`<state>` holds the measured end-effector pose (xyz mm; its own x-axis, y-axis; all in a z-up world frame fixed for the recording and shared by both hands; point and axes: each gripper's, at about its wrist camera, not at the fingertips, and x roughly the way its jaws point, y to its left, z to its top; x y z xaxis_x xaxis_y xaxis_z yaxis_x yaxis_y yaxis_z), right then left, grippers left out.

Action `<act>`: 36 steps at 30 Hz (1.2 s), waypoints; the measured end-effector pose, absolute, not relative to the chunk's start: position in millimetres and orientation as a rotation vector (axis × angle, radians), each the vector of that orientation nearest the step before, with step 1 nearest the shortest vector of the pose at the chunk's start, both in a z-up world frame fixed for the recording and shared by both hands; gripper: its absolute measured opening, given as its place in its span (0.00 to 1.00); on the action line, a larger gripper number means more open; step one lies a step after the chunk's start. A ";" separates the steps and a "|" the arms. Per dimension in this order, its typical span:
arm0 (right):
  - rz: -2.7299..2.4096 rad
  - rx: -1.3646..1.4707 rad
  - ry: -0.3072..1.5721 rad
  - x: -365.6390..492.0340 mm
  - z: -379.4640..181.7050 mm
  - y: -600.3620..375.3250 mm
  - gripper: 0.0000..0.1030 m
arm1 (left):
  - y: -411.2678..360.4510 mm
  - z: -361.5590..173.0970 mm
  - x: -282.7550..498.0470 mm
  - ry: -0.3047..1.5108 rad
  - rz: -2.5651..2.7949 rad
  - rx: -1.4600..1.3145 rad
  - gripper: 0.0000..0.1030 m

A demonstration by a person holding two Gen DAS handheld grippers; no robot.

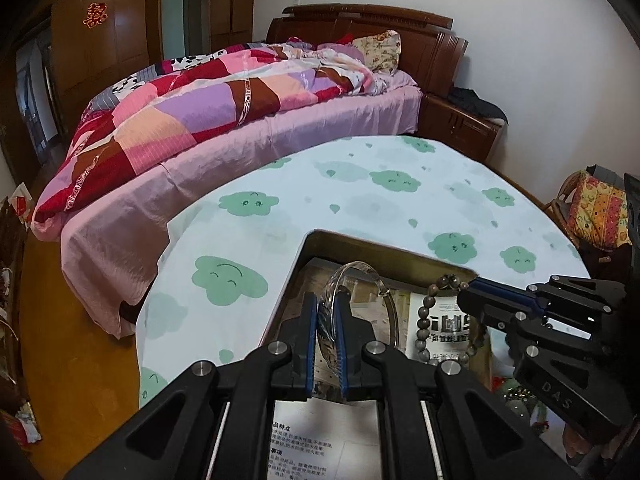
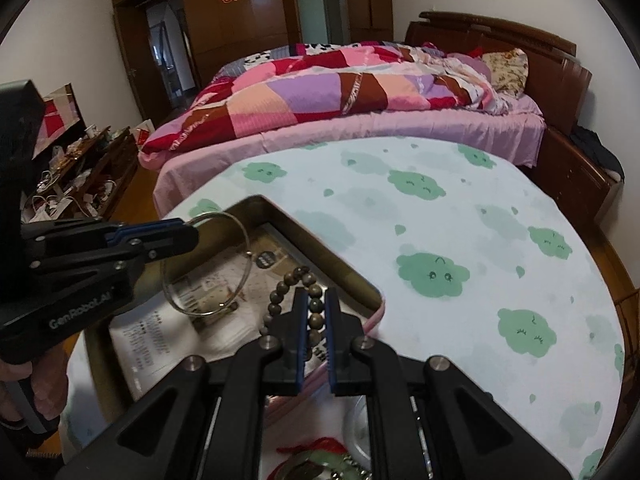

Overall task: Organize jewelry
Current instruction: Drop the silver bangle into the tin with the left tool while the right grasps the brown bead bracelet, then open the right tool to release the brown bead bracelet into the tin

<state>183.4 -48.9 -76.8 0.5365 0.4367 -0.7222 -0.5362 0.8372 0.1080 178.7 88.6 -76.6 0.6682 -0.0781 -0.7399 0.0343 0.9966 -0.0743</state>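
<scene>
My left gripper (image 1: 325,312) is shut on a silver bangle (image 1: 360,276) and holds it upright over an open metal tin (image 1: 320,240). In the right wrist view the left gripper (image 2: 188,232) holds the bangle (image 2: 244,240) above the tin (image 2: 328,252). My right gripper (image 2: 316,312) is shut on a brown bead bracelet (image 2: 290,280), held over the tin's near edge. In the left wrist view the right gripper (image 1: 468,294) grips the bead bracelet (image 1: 424,320). Printed paper sheets (image 2: 160,336) lie inside the tin.
The tin sits on a table with a pale cloud-print cloth (image 2: 460,240). A pink-rimmed container (image 2: 320,376) and jade and red-cord jewelry (image 2: 320,460) lie close under my right gripper. A bed (image 1: 240,100) stands behind the table. A cluttered low cabinet (image 2: 80,176) is at left.
</scene>
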 end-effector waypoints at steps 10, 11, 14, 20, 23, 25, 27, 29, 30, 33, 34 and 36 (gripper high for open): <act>0.570 -0.117 0.837 185.6 -89.1 -44.3 0.10 | 90.7 -91.7 192.3 0.894 -0.060 -0.009 0.08; 0.564 -0.124 0.834 186.3 -90.1 -43.5 0.10 | 91.2 -92.0 193.4 0.892 -0.053 -0.011 0.08; 0.564 -0.115 0.827 187.3 -91.1 -44.7 0.10 | 91.4 -92.6 196.7 0.887 -0.054 -0.017 0.10; 0.553 -0.137 0.800 183.5 -90.2 -40.5 0.13 | 88.2 -86.2 194.4 0.851 -0.051 0.018 0.14; 0.552 -0.136 0.793 180.3 -88.8 -41.3 0.17 | 87.5 -80.7 187.9 0.819 -0.040 0.020 0.51; 0.556 -0.125 0.792 178.7 -86.2 -44.3 0.26 | 87.2 -72.7 179.2 0.768 -0.018 0.025 0.67; 0.556 -0.108 0.781 176.3 -81.1 -50.0 0.33 | 85.8 -65.4 170.9 0.738 -0.020 0.033 0.68; 0.551 -0.089 0.767 172.4 -73.3 -60.3 0.33 | 84.9 -60.2 163.1 0.720 -0.017 0.029 0.68; 0.546 -0.081 0.763 170.9 -70.6 -65.0 0.33 | 84.0 -58.7 159.2 0.712 -0.018 0.025 0.68; 0.527 -0.060 0.756 165.7 -65.1 -80.5 0.33 | 79.4 -59.1 148.2 0.702 -0.017 0.019 0.68; 0.519 -0.052 0.755 163.1 -64.3 -87.3 0.34 | 77.4 -60.5 144.6 0.704 -0.017 0.015 0.68; 0.501 -0.040 0.759 158.2 -64.5 -99.0 0.34 | 72.9 -64.0 137.4 0.706 -0.018 0.007 0.68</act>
<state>158.2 -99.0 -64.5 0.6143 0.4203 -0.6678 -0.4487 0.8823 0.1426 137.4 72.9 -64.0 0.7608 -0.0145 -0.6488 0.0193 0.9998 0.0003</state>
